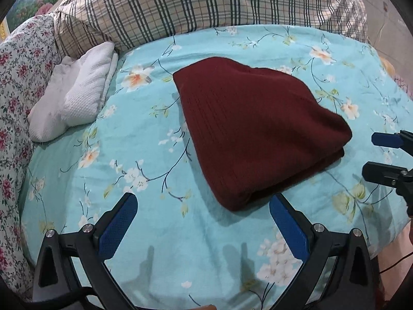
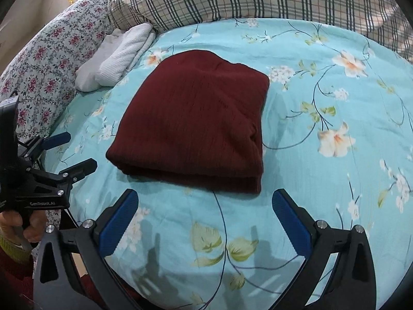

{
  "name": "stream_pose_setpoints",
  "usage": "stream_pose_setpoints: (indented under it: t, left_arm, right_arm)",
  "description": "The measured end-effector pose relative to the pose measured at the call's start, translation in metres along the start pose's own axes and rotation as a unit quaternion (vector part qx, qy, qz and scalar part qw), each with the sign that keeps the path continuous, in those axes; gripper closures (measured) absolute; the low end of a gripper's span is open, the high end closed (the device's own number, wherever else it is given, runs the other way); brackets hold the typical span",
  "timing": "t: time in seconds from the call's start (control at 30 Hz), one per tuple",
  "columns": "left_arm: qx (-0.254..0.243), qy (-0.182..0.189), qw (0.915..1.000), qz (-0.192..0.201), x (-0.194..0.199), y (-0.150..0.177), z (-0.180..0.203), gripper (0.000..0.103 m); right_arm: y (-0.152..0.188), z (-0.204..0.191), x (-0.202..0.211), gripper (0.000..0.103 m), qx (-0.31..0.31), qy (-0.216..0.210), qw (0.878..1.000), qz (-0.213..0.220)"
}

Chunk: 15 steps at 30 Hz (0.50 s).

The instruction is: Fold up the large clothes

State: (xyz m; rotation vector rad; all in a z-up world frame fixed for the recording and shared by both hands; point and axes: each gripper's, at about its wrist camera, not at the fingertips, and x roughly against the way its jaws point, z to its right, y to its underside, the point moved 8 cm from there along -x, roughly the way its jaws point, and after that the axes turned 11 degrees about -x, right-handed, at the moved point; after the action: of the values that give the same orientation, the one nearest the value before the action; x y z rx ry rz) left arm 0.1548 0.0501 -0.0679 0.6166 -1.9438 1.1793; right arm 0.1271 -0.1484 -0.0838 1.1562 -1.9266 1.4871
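Turquoise floral bedsheet (image 1: 160,232) covered the bed, and on its middle lay the folded dark-red ribbed knit garment (image 2: 191,124). Both the left gripper (image 1: 202,208) and right gripper (image 2: 205,204) hung wide open beside it, holding nothing.

A: The folded garment (image 1: 255,129) is dark maroon all over, with faint ribbed lines running through the knit

B: And the bedsheet (image 1: 144,232) under it?

A: Turquoise, printed with white and peach blossoms, thin dark branches and pale green leaves

B: The white thing near the pillows?

A: A white towel (image 1: 74,93) with a waffle texture, no print

B: Behind it I see checks

A: Yes, a beige plaid blanket (image 1: 206,2) with dark green and black stripes. To the side, a white floral quilt (image 1: 18,82) scattered with small red-pink flowers

B: The grippers?

A: Left gripper (image 1: 202,208) and right gripper (image 2: 205,204) are both black, with blue pads (image 2: 120,222)
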Motion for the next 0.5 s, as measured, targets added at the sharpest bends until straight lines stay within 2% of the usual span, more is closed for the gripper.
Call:
stream_pose_setpoints:
  t: [0.5]
  left_arm:
    - [0.001, -0.002, 0.9999, 0.017, 0.006, -0.018, 0.0, 0.001]
  right_arm:
    - [-0.01, -0.002, -0.007, 0.0, 0.005, 0.0, 1.0, -0.006]
